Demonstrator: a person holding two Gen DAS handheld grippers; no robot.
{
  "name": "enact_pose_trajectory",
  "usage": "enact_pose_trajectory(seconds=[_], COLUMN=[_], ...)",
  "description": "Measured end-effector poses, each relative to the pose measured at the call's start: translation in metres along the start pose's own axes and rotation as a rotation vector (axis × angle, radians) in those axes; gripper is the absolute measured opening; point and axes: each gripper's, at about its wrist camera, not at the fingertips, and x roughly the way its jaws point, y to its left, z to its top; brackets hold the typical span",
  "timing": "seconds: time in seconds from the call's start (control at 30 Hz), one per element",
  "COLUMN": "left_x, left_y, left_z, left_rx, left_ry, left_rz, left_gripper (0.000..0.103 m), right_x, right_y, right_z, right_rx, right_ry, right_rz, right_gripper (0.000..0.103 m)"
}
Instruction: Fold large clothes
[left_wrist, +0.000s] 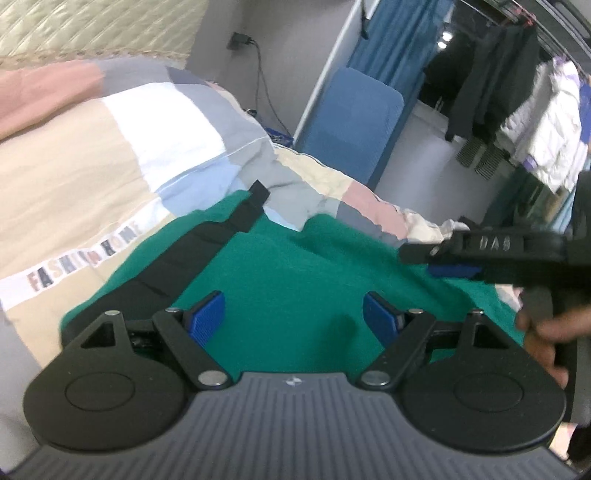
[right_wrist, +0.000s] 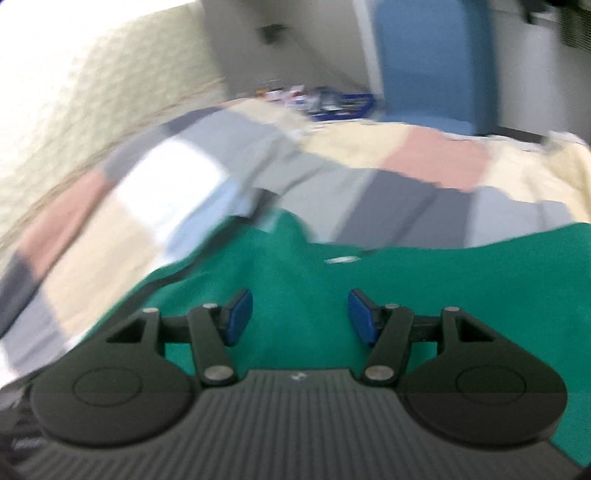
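A green garment (left_wrist: 295, 266) with a black strip (left_wrist: 207, 236) along its left edge lies on a patchwork bedspread (left_wrist: 110, 155). My left gripper (left_wrist: 293, 317) is open just above the green cloth and holds nothing. My right gripper (left_wrist: 458, 258) shows at the right of the left wrist view, held by a hand over the garment's right side. In the right wrist view the right gripper (right_wrist: 295, 317) is open above the green garment (right_wrist: 406, 280), with nothing between its blue pads. That view is blurred.
The bedspread (right_wrist: 332, 177) has cream, pink, grey and white patches. A blue padded panel (left_wrist: 354, 118) stands beyond the bed. Hanging clothes (left_wrist: 535, 122) fill the upper right. A quilted headboard (left_wrist: 92, 26) is at the upper left. A cable (left_wrist: 266, 92) runs down the wall.
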Motion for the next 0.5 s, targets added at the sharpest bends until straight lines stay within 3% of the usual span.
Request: enact_pose_trajectory(seconds=[0.1, 0.2, 0.37, 0.5], left_x=[-0.004, -0.006, -0.004, -0.002], left_y=[0.006, 0.005, 0.002, -0.003], left_z=[-0.001, -0.002, -0.006, -0.010], left_rx=[-0.005, 0.004, 0.025, 0.062], left_ry=[0.008, 0.002, -0.011, -0.022], left_rz=[0.008, 0.011, 0.011, 0.019], left_gripper=[0.085, 0.085, 0.085, 0.085], right_x=[0.016, 0.044, 0.088, 0.098], right_y=[0.023, 0.035, 0.032, 0.025], right_z=[-0.003, -0.007, -0.004, 0.000], right_rx=[-0.040, -0.073, -0.073, -0.030], right_ry=[0.086, 0.139, 0.171, 0.163], right_rz=[0.015, -0.023, -0.077, -0.082], right_gripper=[0.060, 0.059, 0.059, 0.058])
